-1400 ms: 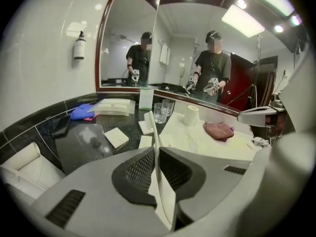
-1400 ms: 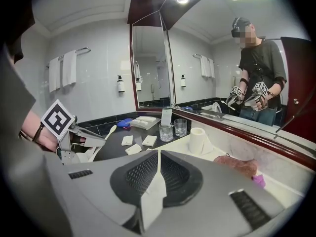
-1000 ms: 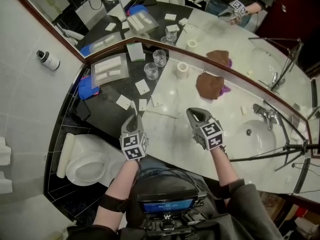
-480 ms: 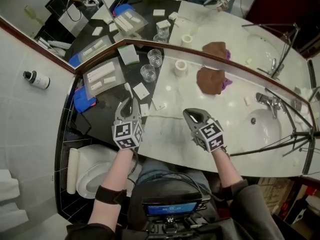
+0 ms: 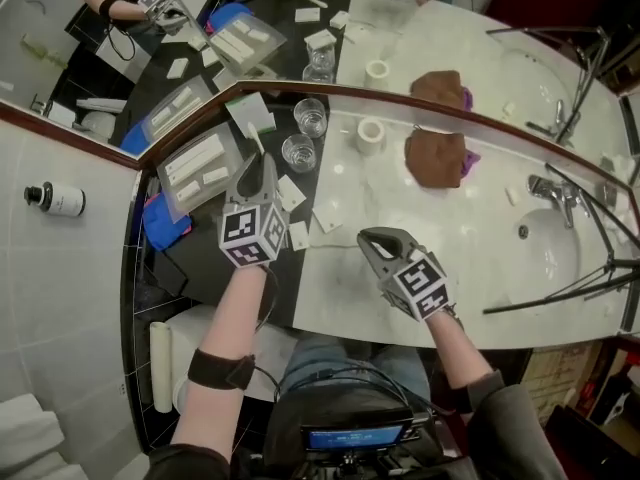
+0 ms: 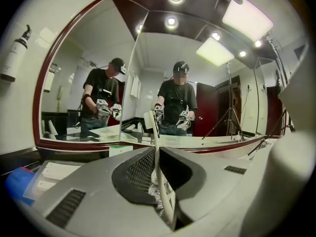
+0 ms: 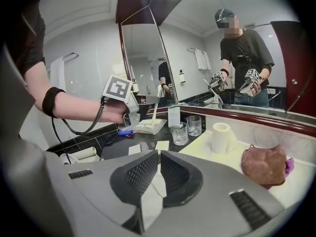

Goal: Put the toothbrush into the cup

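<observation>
My left gripper (image 5: 258, 164) is shut on a thin white toothbrush (image 6: 154, 132), which stands up between its jaws. It hovers over the dark counter, just left of the nearer of two glass cups (image 5: 299, 152); the other cup (image 5: 311, 116) stands behind it by the mirror. The right gripper view shows the left gripper (image 7: 129, 115), the toothbrush (image 7: 154, 113) and both cups (image 7: 179, 132), which look empty. My right gripper (image 5: 372, 243) is over the white marble counter, its jaws shut (image 7: 153, 181) on a thin white strip (image 7: 150, 194) that looks like a wrapper.
A clear tray of white packets (image 5: 200, 163) and a blue item (image 5: 165, 218) lie left of the cups. Loose white packets (image 5: 290, 193) lie near the left gripper. A tissue roll (image 5: 371, 133), brown cloth (image 5: 435, 158), tap (image 5: 555, 193) and tripod legs (image 5: 560, 293) are to the right.
My left gripper has moved away from me across the dark counter, toward the cups, with the toothbrush. The right gripper has shifted slightly nearer and lower over the marble.
</observation>
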`<state>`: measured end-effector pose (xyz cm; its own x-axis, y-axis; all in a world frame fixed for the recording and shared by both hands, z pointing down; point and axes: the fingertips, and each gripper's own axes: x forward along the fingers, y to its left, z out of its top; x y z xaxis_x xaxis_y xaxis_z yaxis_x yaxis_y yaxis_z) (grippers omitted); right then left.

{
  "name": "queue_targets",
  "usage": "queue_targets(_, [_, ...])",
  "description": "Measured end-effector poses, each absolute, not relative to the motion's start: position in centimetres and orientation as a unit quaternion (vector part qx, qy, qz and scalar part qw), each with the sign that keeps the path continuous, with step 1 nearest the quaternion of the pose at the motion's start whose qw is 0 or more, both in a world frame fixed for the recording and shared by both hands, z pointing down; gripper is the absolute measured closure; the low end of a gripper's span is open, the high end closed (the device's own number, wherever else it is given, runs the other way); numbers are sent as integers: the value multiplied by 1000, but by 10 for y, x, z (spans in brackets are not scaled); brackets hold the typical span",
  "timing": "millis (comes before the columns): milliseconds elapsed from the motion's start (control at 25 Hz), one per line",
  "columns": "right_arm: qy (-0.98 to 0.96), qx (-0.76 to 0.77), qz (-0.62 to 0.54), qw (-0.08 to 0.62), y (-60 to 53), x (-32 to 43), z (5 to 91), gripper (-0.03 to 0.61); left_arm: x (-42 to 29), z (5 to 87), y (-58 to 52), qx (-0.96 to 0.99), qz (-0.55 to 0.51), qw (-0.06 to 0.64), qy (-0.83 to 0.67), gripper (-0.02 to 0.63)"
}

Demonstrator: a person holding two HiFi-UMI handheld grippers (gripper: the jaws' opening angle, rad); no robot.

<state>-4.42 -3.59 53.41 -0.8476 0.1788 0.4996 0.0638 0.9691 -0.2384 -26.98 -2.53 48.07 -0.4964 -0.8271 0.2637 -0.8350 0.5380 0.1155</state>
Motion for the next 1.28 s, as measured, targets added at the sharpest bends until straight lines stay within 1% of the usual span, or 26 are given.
queue_targets(320, [-951, -62, 127, 275, -25, -67, 563, 561, -313, 494, -72, 496, -5, 133, -858, 581])
queue_targets(520, [-949, -59, 140, 275, -19, -77, 577, 561, -327, 504, -90, 501, -16, 132, -855, 581])
queue_targets(840, [-946, -48, 159, 277, -16, -79, 595, 561, -330, 535, -100, 505, -9, 143, -851, 581])
queue_targets(1280, [-945, -36, 166, 280, -24, -76, 602, 561, -325, 578, -93, 492, 25, 174, -852, 581])
